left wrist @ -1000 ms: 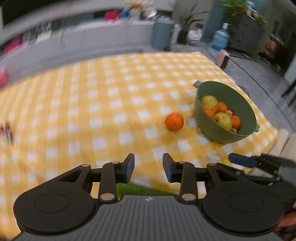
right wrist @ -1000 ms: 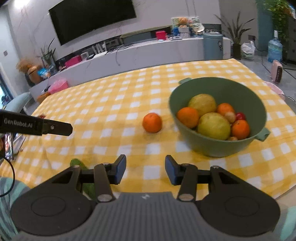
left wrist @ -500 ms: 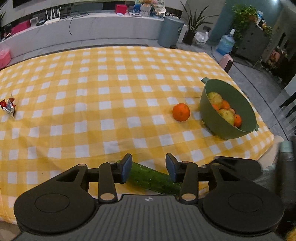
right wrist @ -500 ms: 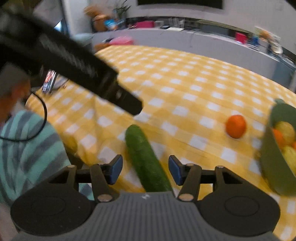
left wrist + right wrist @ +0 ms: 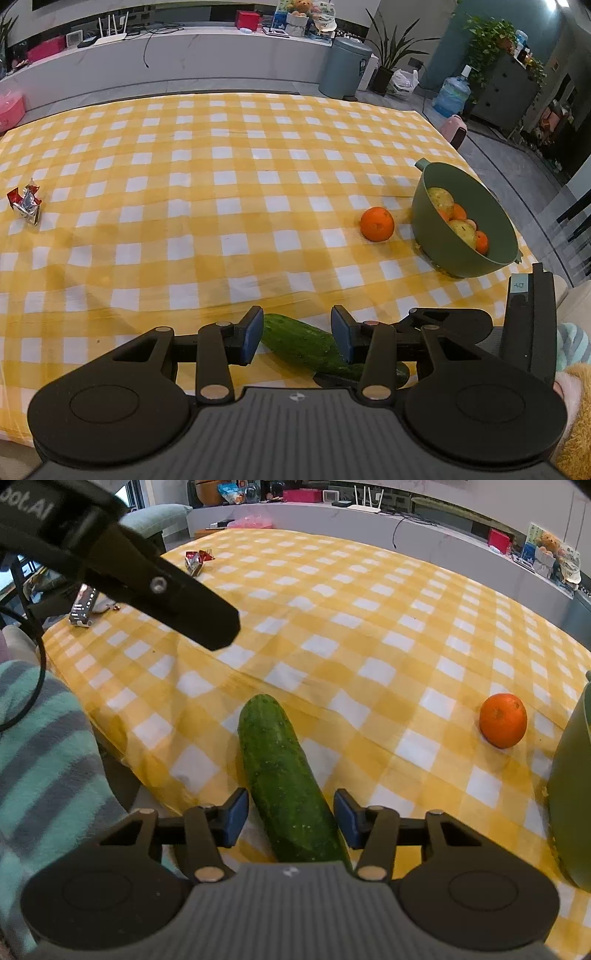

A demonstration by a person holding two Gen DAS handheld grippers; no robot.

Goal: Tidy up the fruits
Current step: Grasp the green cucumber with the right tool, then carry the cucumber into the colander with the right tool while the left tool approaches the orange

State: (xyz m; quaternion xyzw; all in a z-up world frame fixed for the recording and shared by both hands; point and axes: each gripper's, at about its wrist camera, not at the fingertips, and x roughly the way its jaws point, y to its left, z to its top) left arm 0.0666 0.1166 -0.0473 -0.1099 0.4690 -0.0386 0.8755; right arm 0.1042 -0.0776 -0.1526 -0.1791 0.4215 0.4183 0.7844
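Two hand-held grippers at a cucumber on the checked counter.

The right hand-held gripper (image 5: 290,821) straddles the cucumber (image 5: 284,779) at 6 o'clock, its jaws closing, pads not yet touching the skin. The left hand-held gripper (image 5: 297,334) stands part open over the cucumber's other end, holding nothing; whether its pads touch cannot be told. An orange (image 5: 377,223) lies loose at 2 o'clock, just beside the green bowl (image 5: 495,236) of fruit at 3 o'clock. A crumpled wrapper (image 5: 25,204) sits well apart at 9 o'clock.
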